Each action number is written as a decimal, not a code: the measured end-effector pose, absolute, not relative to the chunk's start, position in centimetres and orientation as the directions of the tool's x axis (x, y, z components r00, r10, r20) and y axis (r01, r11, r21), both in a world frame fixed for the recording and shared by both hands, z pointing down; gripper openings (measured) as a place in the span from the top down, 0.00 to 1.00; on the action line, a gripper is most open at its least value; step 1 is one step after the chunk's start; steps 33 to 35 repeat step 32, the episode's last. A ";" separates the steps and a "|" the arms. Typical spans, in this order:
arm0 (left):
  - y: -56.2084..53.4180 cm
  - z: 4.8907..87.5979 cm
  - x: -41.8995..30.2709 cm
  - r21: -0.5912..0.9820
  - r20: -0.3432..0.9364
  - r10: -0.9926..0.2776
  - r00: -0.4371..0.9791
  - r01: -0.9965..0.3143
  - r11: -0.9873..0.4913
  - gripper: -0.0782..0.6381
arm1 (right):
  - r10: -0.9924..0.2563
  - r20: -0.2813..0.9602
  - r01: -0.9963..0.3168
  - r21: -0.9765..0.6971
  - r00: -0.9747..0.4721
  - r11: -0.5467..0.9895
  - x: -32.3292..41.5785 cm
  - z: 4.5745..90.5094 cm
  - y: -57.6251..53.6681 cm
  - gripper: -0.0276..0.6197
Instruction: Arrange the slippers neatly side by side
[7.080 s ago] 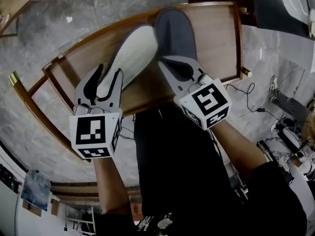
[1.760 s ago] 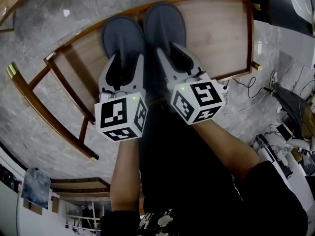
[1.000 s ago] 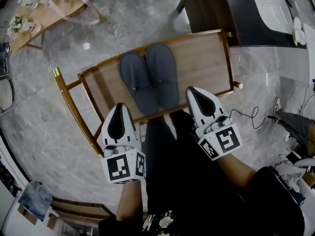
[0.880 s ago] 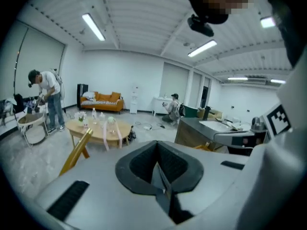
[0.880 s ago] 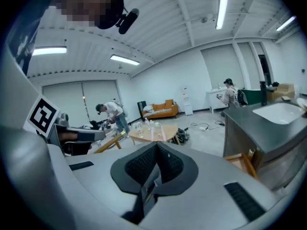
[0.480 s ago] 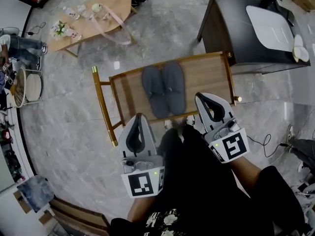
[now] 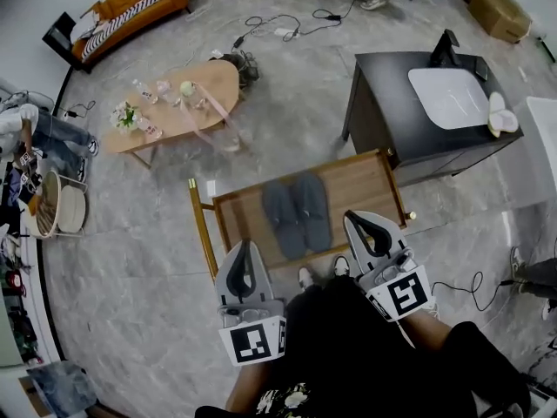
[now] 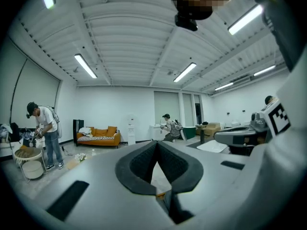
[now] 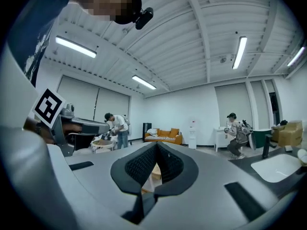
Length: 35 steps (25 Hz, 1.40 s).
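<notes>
Two grey slippers point(image 7: 313, 212) side by side on wooden table point(image 7: 370, 188), marble floor point(image 7: 130, 233); left gripper point(image 7: 244, 246), right gripper point(image 7: 352, 218) both closed, empty.

A: Slippers point(image 7: 298, 216)?
B: Grey cloth, matt.
A: Low table point(image 7: 365, 185)?
B: Brown wood, smooth top, glossy frame.
A: Floor point(image 7: 130, 233)?
B: Grey veined stone, polished.

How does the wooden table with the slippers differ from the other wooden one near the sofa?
The slipper table is rectangular; the far table is a rounded oval. The slipper table carries only the grey slippers, side by side; the far table holds flowers and small items. The slipper table stands right before the person; the far table lies off to the left. Both are brown wood on the grey floor.
</notes>
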State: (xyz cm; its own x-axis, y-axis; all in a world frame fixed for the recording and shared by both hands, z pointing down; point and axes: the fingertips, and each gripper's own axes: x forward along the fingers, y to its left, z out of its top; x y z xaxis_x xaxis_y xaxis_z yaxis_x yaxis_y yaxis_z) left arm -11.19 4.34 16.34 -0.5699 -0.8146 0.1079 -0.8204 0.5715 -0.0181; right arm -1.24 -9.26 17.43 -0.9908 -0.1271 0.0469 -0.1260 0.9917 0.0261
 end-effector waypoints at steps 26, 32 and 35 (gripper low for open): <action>4.7 15.9 -13.2 -0.050 0.074 -0.864 -0.497 -0.868 0.495 0.89 | -0.310 0.005 -0.308 0.104 -0.951 0.946 -0.6 15.1 -9.7 0.96; 5.0 16.3 -13.7 -0.036 0.077 -0.868 -0.491 -0.871 0.490 0.89 | -0.319 0.017 -0.315 0.104 -0.948 0.943 -0.5 15.3 -9.4 0.96; 5.0 16.3 -13.7 -0.036 0.077 -0.868 -0.491 -0.871 0.490 0.89 | -0.319 0.017 -0.315 0.104 -0.948 0.943 -0.5 15.3 -9.4 0.96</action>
